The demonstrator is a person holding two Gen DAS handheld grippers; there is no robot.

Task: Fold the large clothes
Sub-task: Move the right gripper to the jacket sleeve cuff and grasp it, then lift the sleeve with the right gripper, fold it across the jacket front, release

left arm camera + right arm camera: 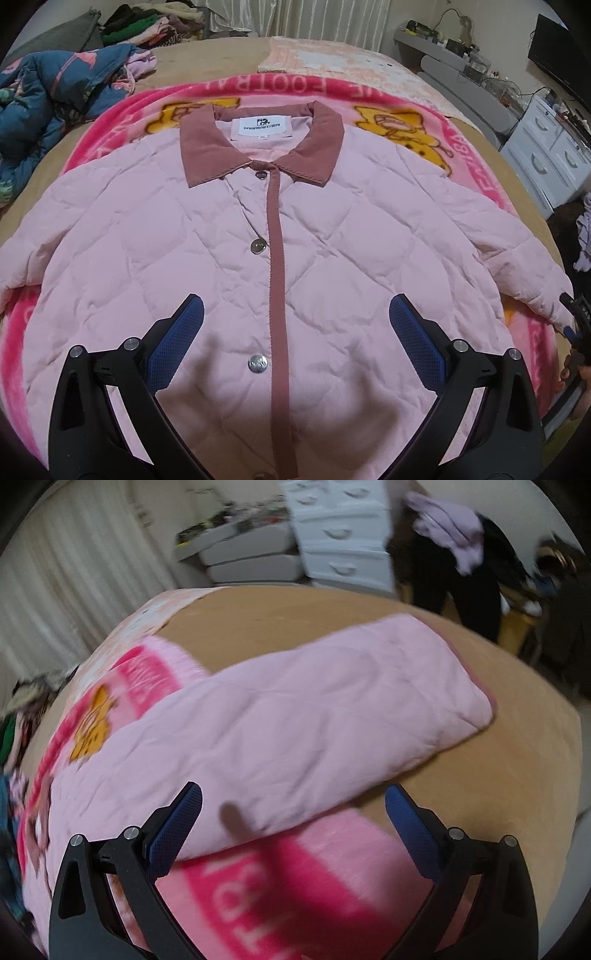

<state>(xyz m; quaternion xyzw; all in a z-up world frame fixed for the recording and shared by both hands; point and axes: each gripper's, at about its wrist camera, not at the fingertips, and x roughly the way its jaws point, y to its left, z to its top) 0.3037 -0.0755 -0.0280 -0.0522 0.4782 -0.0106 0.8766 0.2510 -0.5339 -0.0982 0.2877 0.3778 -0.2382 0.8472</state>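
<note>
A pale pink quilted jacket (207, 236) with a dusty-rose collar (258, 147) and front placket lies buttoned and face up on a pink blanket (476, 155), both sleeves spread out. My left gripper (295, 314) is open and empty, hovering above the jacket's lower front. My right gripper (293, 801) is open and empty, just above the jacket's right sleeve (314, 716), whose cuff (469, 701) lies on the tan bedcover. The right gripper also shows in the left wrist view (570, 325), by that cuff.
The tan bed (480, 794) holds a crumpled blue quilt (48, 107) at far left and a heap of clothes (147, 26) behind it. A white chest of drawers (343, 531) and grey shelves stand past the bed's right side.
</note>
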